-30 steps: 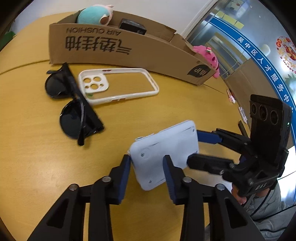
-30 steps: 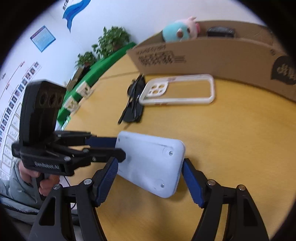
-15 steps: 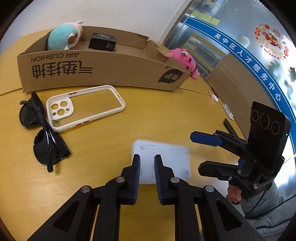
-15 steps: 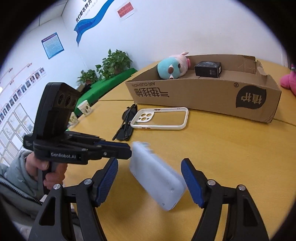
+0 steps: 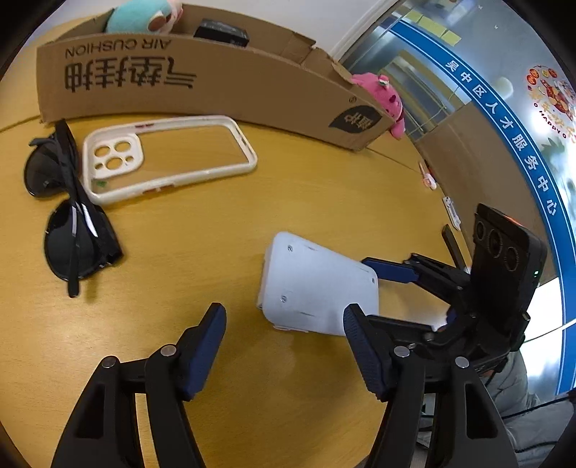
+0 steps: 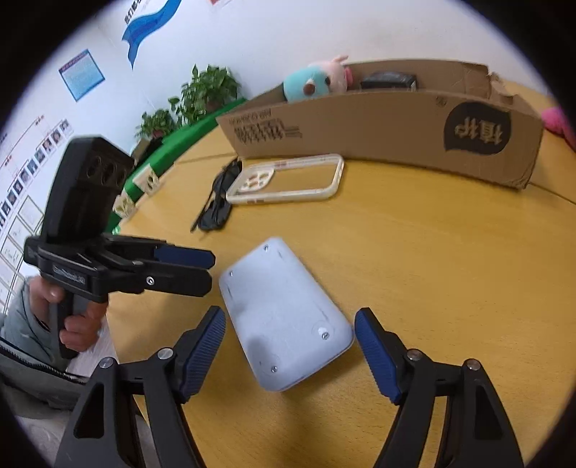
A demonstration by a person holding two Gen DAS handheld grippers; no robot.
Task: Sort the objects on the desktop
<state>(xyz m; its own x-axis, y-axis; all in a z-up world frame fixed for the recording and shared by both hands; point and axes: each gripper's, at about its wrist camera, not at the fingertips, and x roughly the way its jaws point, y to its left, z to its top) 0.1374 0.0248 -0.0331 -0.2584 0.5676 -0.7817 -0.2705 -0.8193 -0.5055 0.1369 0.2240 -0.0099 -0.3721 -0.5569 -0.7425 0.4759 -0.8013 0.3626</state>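
Observation:
A pale grey flat device point(image 5: 318, 286) lies face down on the yellow table point(image 5: 216, 230); it also shows in the right wrist view point(image 6: 284, 320). My left gripper point(image 5: 284, 347) is open just in front of it, touching nothing. My right gripper point(image 6: 289, 347) is open with the device's near end between its fingers, apart from both. A white phone case point(image 5: 169, 154) and black sunglasses point(image 5: 68, 216) lie near the cardboard box point(image 5: 201, 79). The box holds a teal plush point(image 5: 136, 16) and a small black box point(image 5: 221, 32).
A pink plush point(image 5: 385, 100) sits behind the box's right end. Small white items point(image 5: 450, 212) lie near the table's right edge. Green plants point(image 6: 201, 93) stand beyond the table's far left.
My left gripper has opened wide, having been nearly shut half a second ago. The grey device has turned and now lies flat between the two grippers. The right gripper stayed open.

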